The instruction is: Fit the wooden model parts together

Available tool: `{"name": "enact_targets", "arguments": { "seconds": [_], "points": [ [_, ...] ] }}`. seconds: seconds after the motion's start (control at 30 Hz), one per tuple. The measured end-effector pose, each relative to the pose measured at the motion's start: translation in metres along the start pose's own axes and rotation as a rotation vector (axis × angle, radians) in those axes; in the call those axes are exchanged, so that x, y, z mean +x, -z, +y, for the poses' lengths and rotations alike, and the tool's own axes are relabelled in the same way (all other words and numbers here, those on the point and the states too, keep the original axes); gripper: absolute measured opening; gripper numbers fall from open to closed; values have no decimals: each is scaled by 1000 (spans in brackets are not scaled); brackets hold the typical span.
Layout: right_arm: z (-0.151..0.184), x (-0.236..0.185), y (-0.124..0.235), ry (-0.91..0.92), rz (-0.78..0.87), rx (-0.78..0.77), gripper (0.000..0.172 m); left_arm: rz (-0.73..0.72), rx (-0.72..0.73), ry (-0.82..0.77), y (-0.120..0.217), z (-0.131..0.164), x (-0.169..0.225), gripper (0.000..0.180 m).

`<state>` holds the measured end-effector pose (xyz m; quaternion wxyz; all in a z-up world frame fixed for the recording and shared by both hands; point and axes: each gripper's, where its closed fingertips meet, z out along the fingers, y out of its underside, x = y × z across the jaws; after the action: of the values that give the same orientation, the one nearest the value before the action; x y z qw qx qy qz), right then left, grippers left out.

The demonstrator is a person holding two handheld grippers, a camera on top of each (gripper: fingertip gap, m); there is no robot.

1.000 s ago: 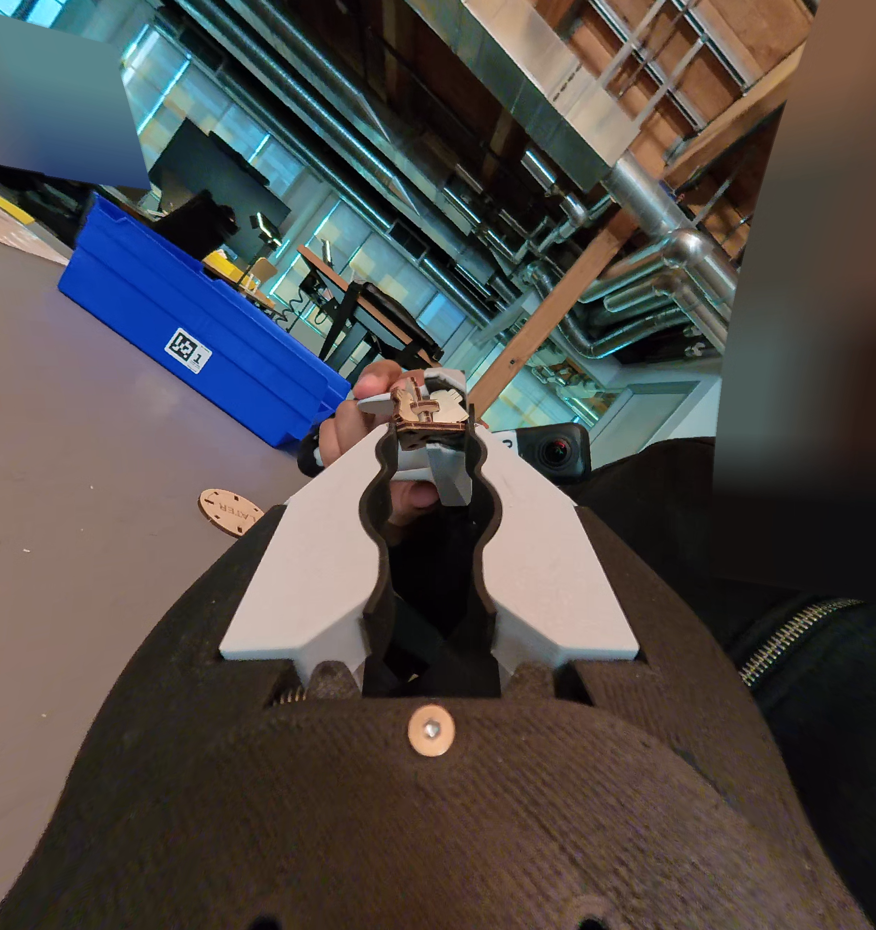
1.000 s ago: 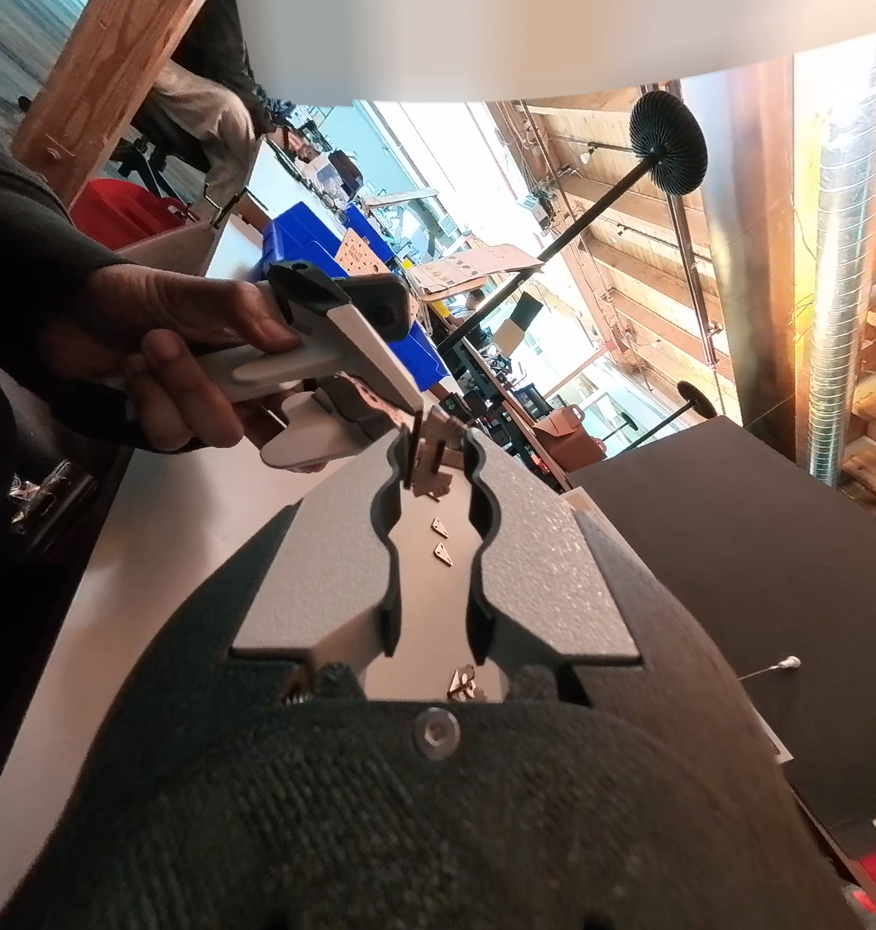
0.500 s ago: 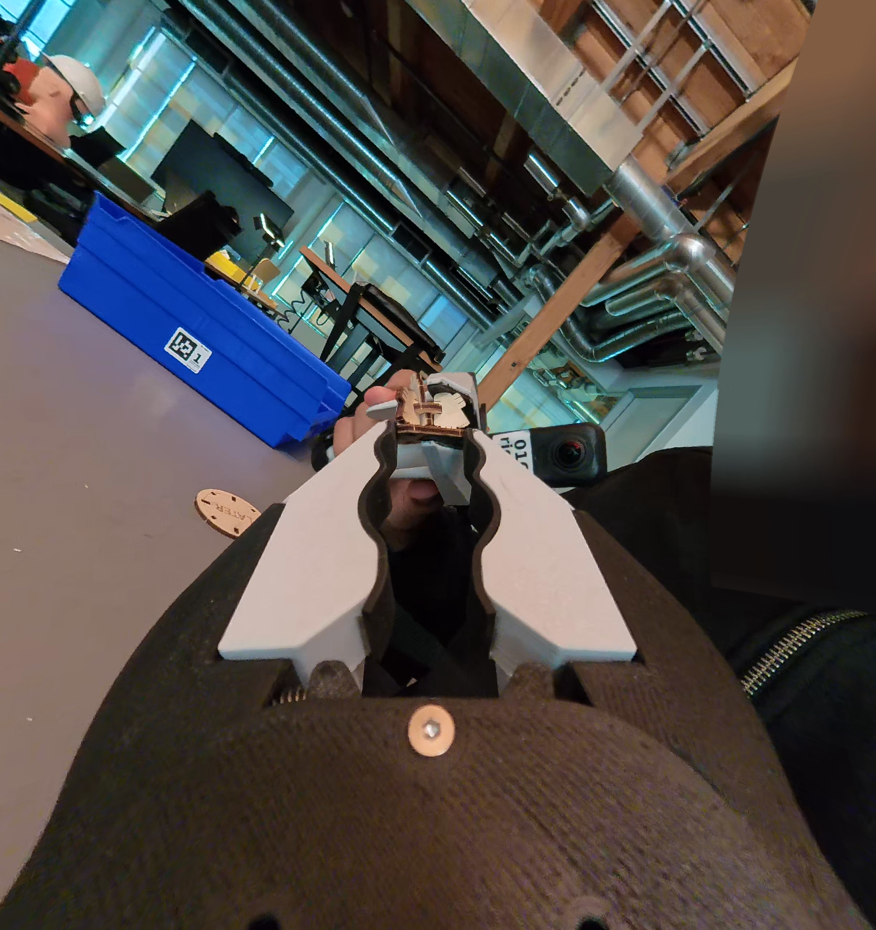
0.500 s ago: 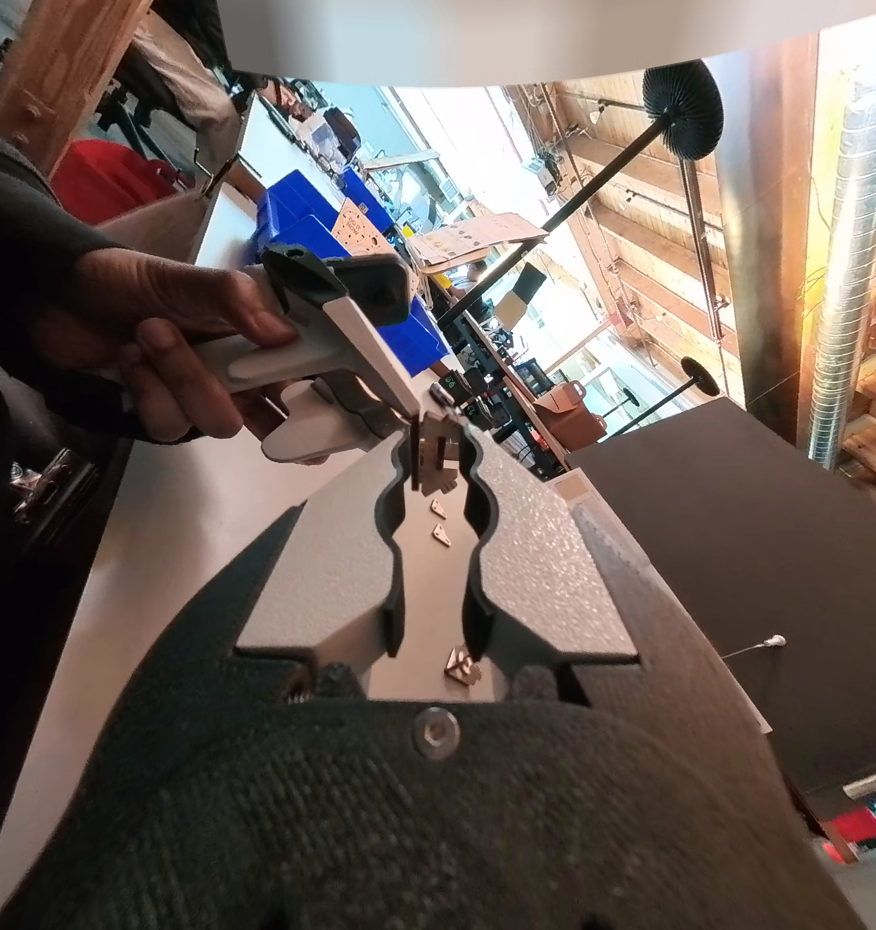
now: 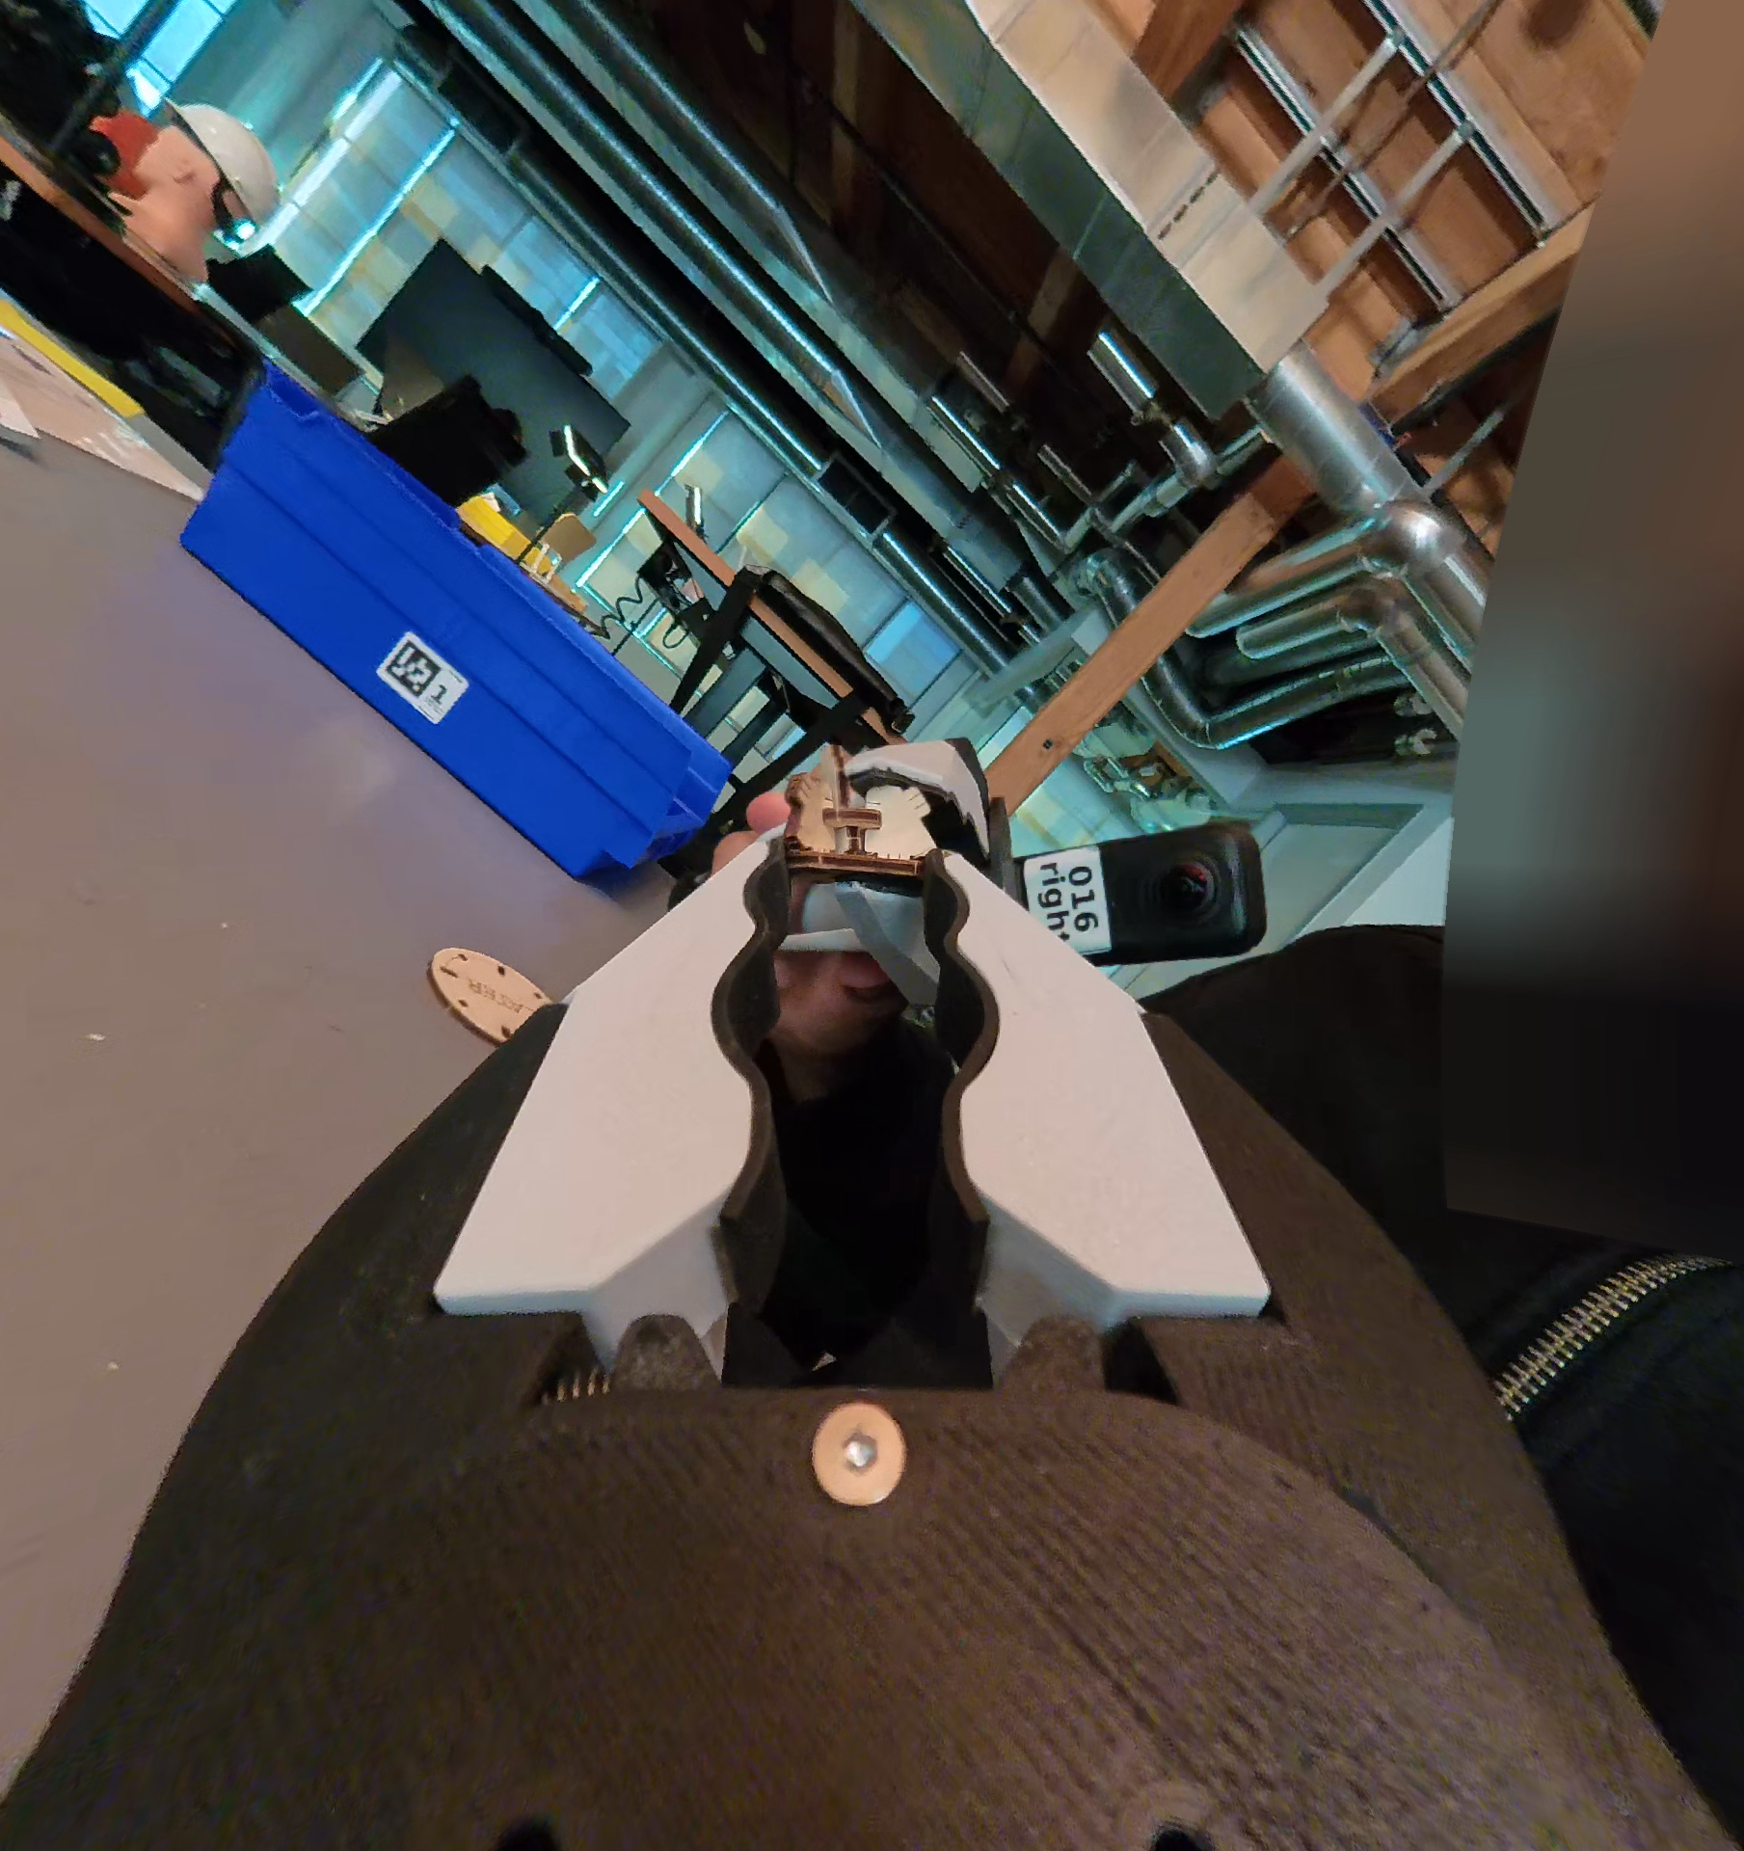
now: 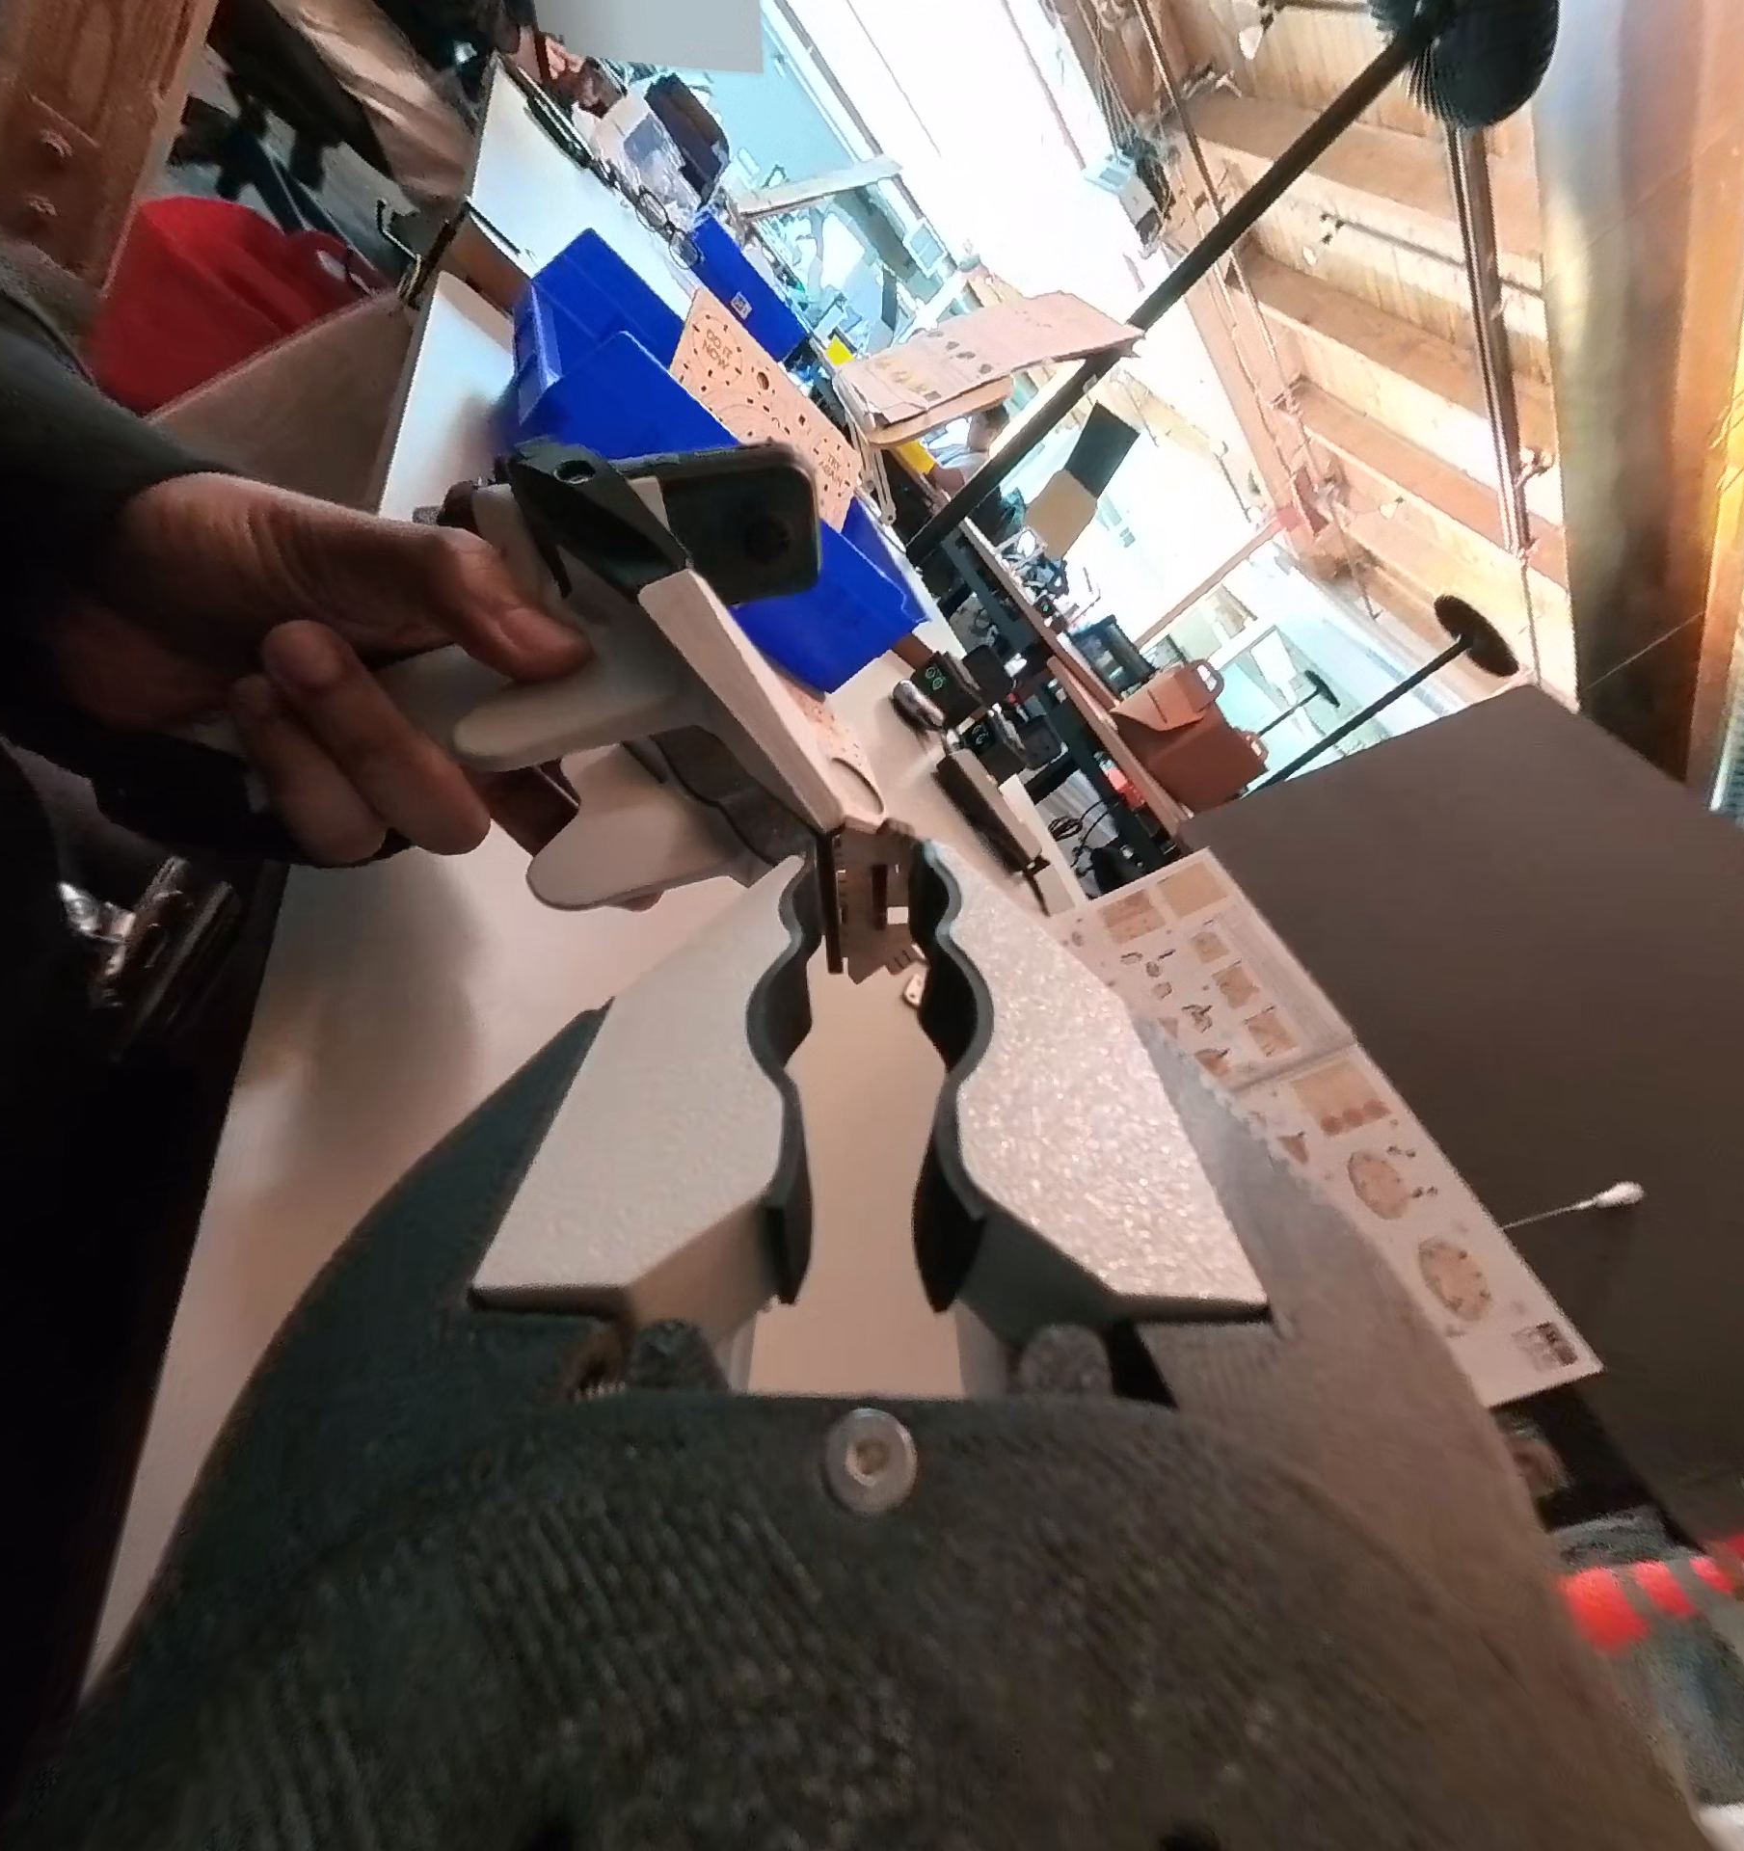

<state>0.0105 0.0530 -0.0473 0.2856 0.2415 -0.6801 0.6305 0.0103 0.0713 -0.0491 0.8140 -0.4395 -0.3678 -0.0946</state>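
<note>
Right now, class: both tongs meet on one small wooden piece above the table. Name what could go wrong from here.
1. The small wooden assembly is pinched only at the left tongs' tips; it could twist out.
2. The right tongs bracket its thin toothed parts, which might snap.
3. If dropped, it could land among loose bits on the table.

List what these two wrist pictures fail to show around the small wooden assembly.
- Left wrist view: the wooden assembly's far side, hidden by the right gripper.
- Right wrist view: contact between the right gripper's far pad and the assembly, blurred.
- Right wrist view: small wooden piece on the table, shape too small.
</note>
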Motion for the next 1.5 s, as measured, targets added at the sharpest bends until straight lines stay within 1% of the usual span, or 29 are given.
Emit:
{"name": "enact_targets", "arguments": {
  "seconds": [0.1, 0.13, 0.2, 0.27, 0.4, 0.47, 0.57, 0.6, 0.7, 0.8, 0.87, 0.97, 1.0, 1.23, 1.27, 1.37, 1.43, 1.5],
  "points": [
    [7, 0, -3, -115, -25, -29, 16, -11, 5, 51, 1, -1, -7, 23],
    [11, -1, -5, -183, -43, -39, 16, -23, 4, 68, 3, -1, -11, 26],
    [15, -2, -7, -340, -85, -37, 16, -61, 9, 77, 7, -3, -19, 35],
    [21, -2, -10, -516, -128, -41, 16, -100, 19, 49, 12, -7, -25, 41],
    [22, -6, -12, -925, -252, 25, 16, -74, -21, -27, 16, -7, -20, 45],
    [22, -5, -13, -1059, -278, 66, 16, -79, -42, -69, 18, -6, -19, 42],
    [24, -5, -13, -1223, -325, 101, 16, -110, -40, -112, 20, -8, -22, 19],
    [24, -6, -13, -1280, -349, 110, 16, -117, -33, -113, 21, -9, -23, 15],
    [25, -11, -13, -1420, -417, 149, 16, -138, -44, -113, 19, -8, -26, 11],
    [28, -11, -11, -1480, -427, 171, 16, -145, -57, -134, 18, -6, -26, 11],
    [30, -11, -11, -1499, -426, 171, 16, -126, -80, -146, 16, -2, -22, 16],
    [30, -13, -10, -1540, -450, 177, 16, -135, -110, -158, 13, 3, -23, 11],
    [31, -13, -10, -1551, -451, 176, 16, -132, -112, -154, 13, 3, -23, 6],
    [34, -13, -11, -1639, -483, 186, 16, -119, -101, -88, 13, 2, -25, 3],
    [33, -12, -10, -1649, -494, 200, 16, -121, -95, -75, 14, 2, -26, 1],
    [32, -8, -7, -1683, -518, 240, 22, -122, -93, -64, 14, 1, -27, 1],
    [33, -8, -7, -1686, -519, 240, 21, -128, -98, -65, 13, 2, -28, 0],
    [33, -6, -6, -1683, -522, 246, 23, -133, -92, -58, 14, 1, -29, 0]
  ]
}}
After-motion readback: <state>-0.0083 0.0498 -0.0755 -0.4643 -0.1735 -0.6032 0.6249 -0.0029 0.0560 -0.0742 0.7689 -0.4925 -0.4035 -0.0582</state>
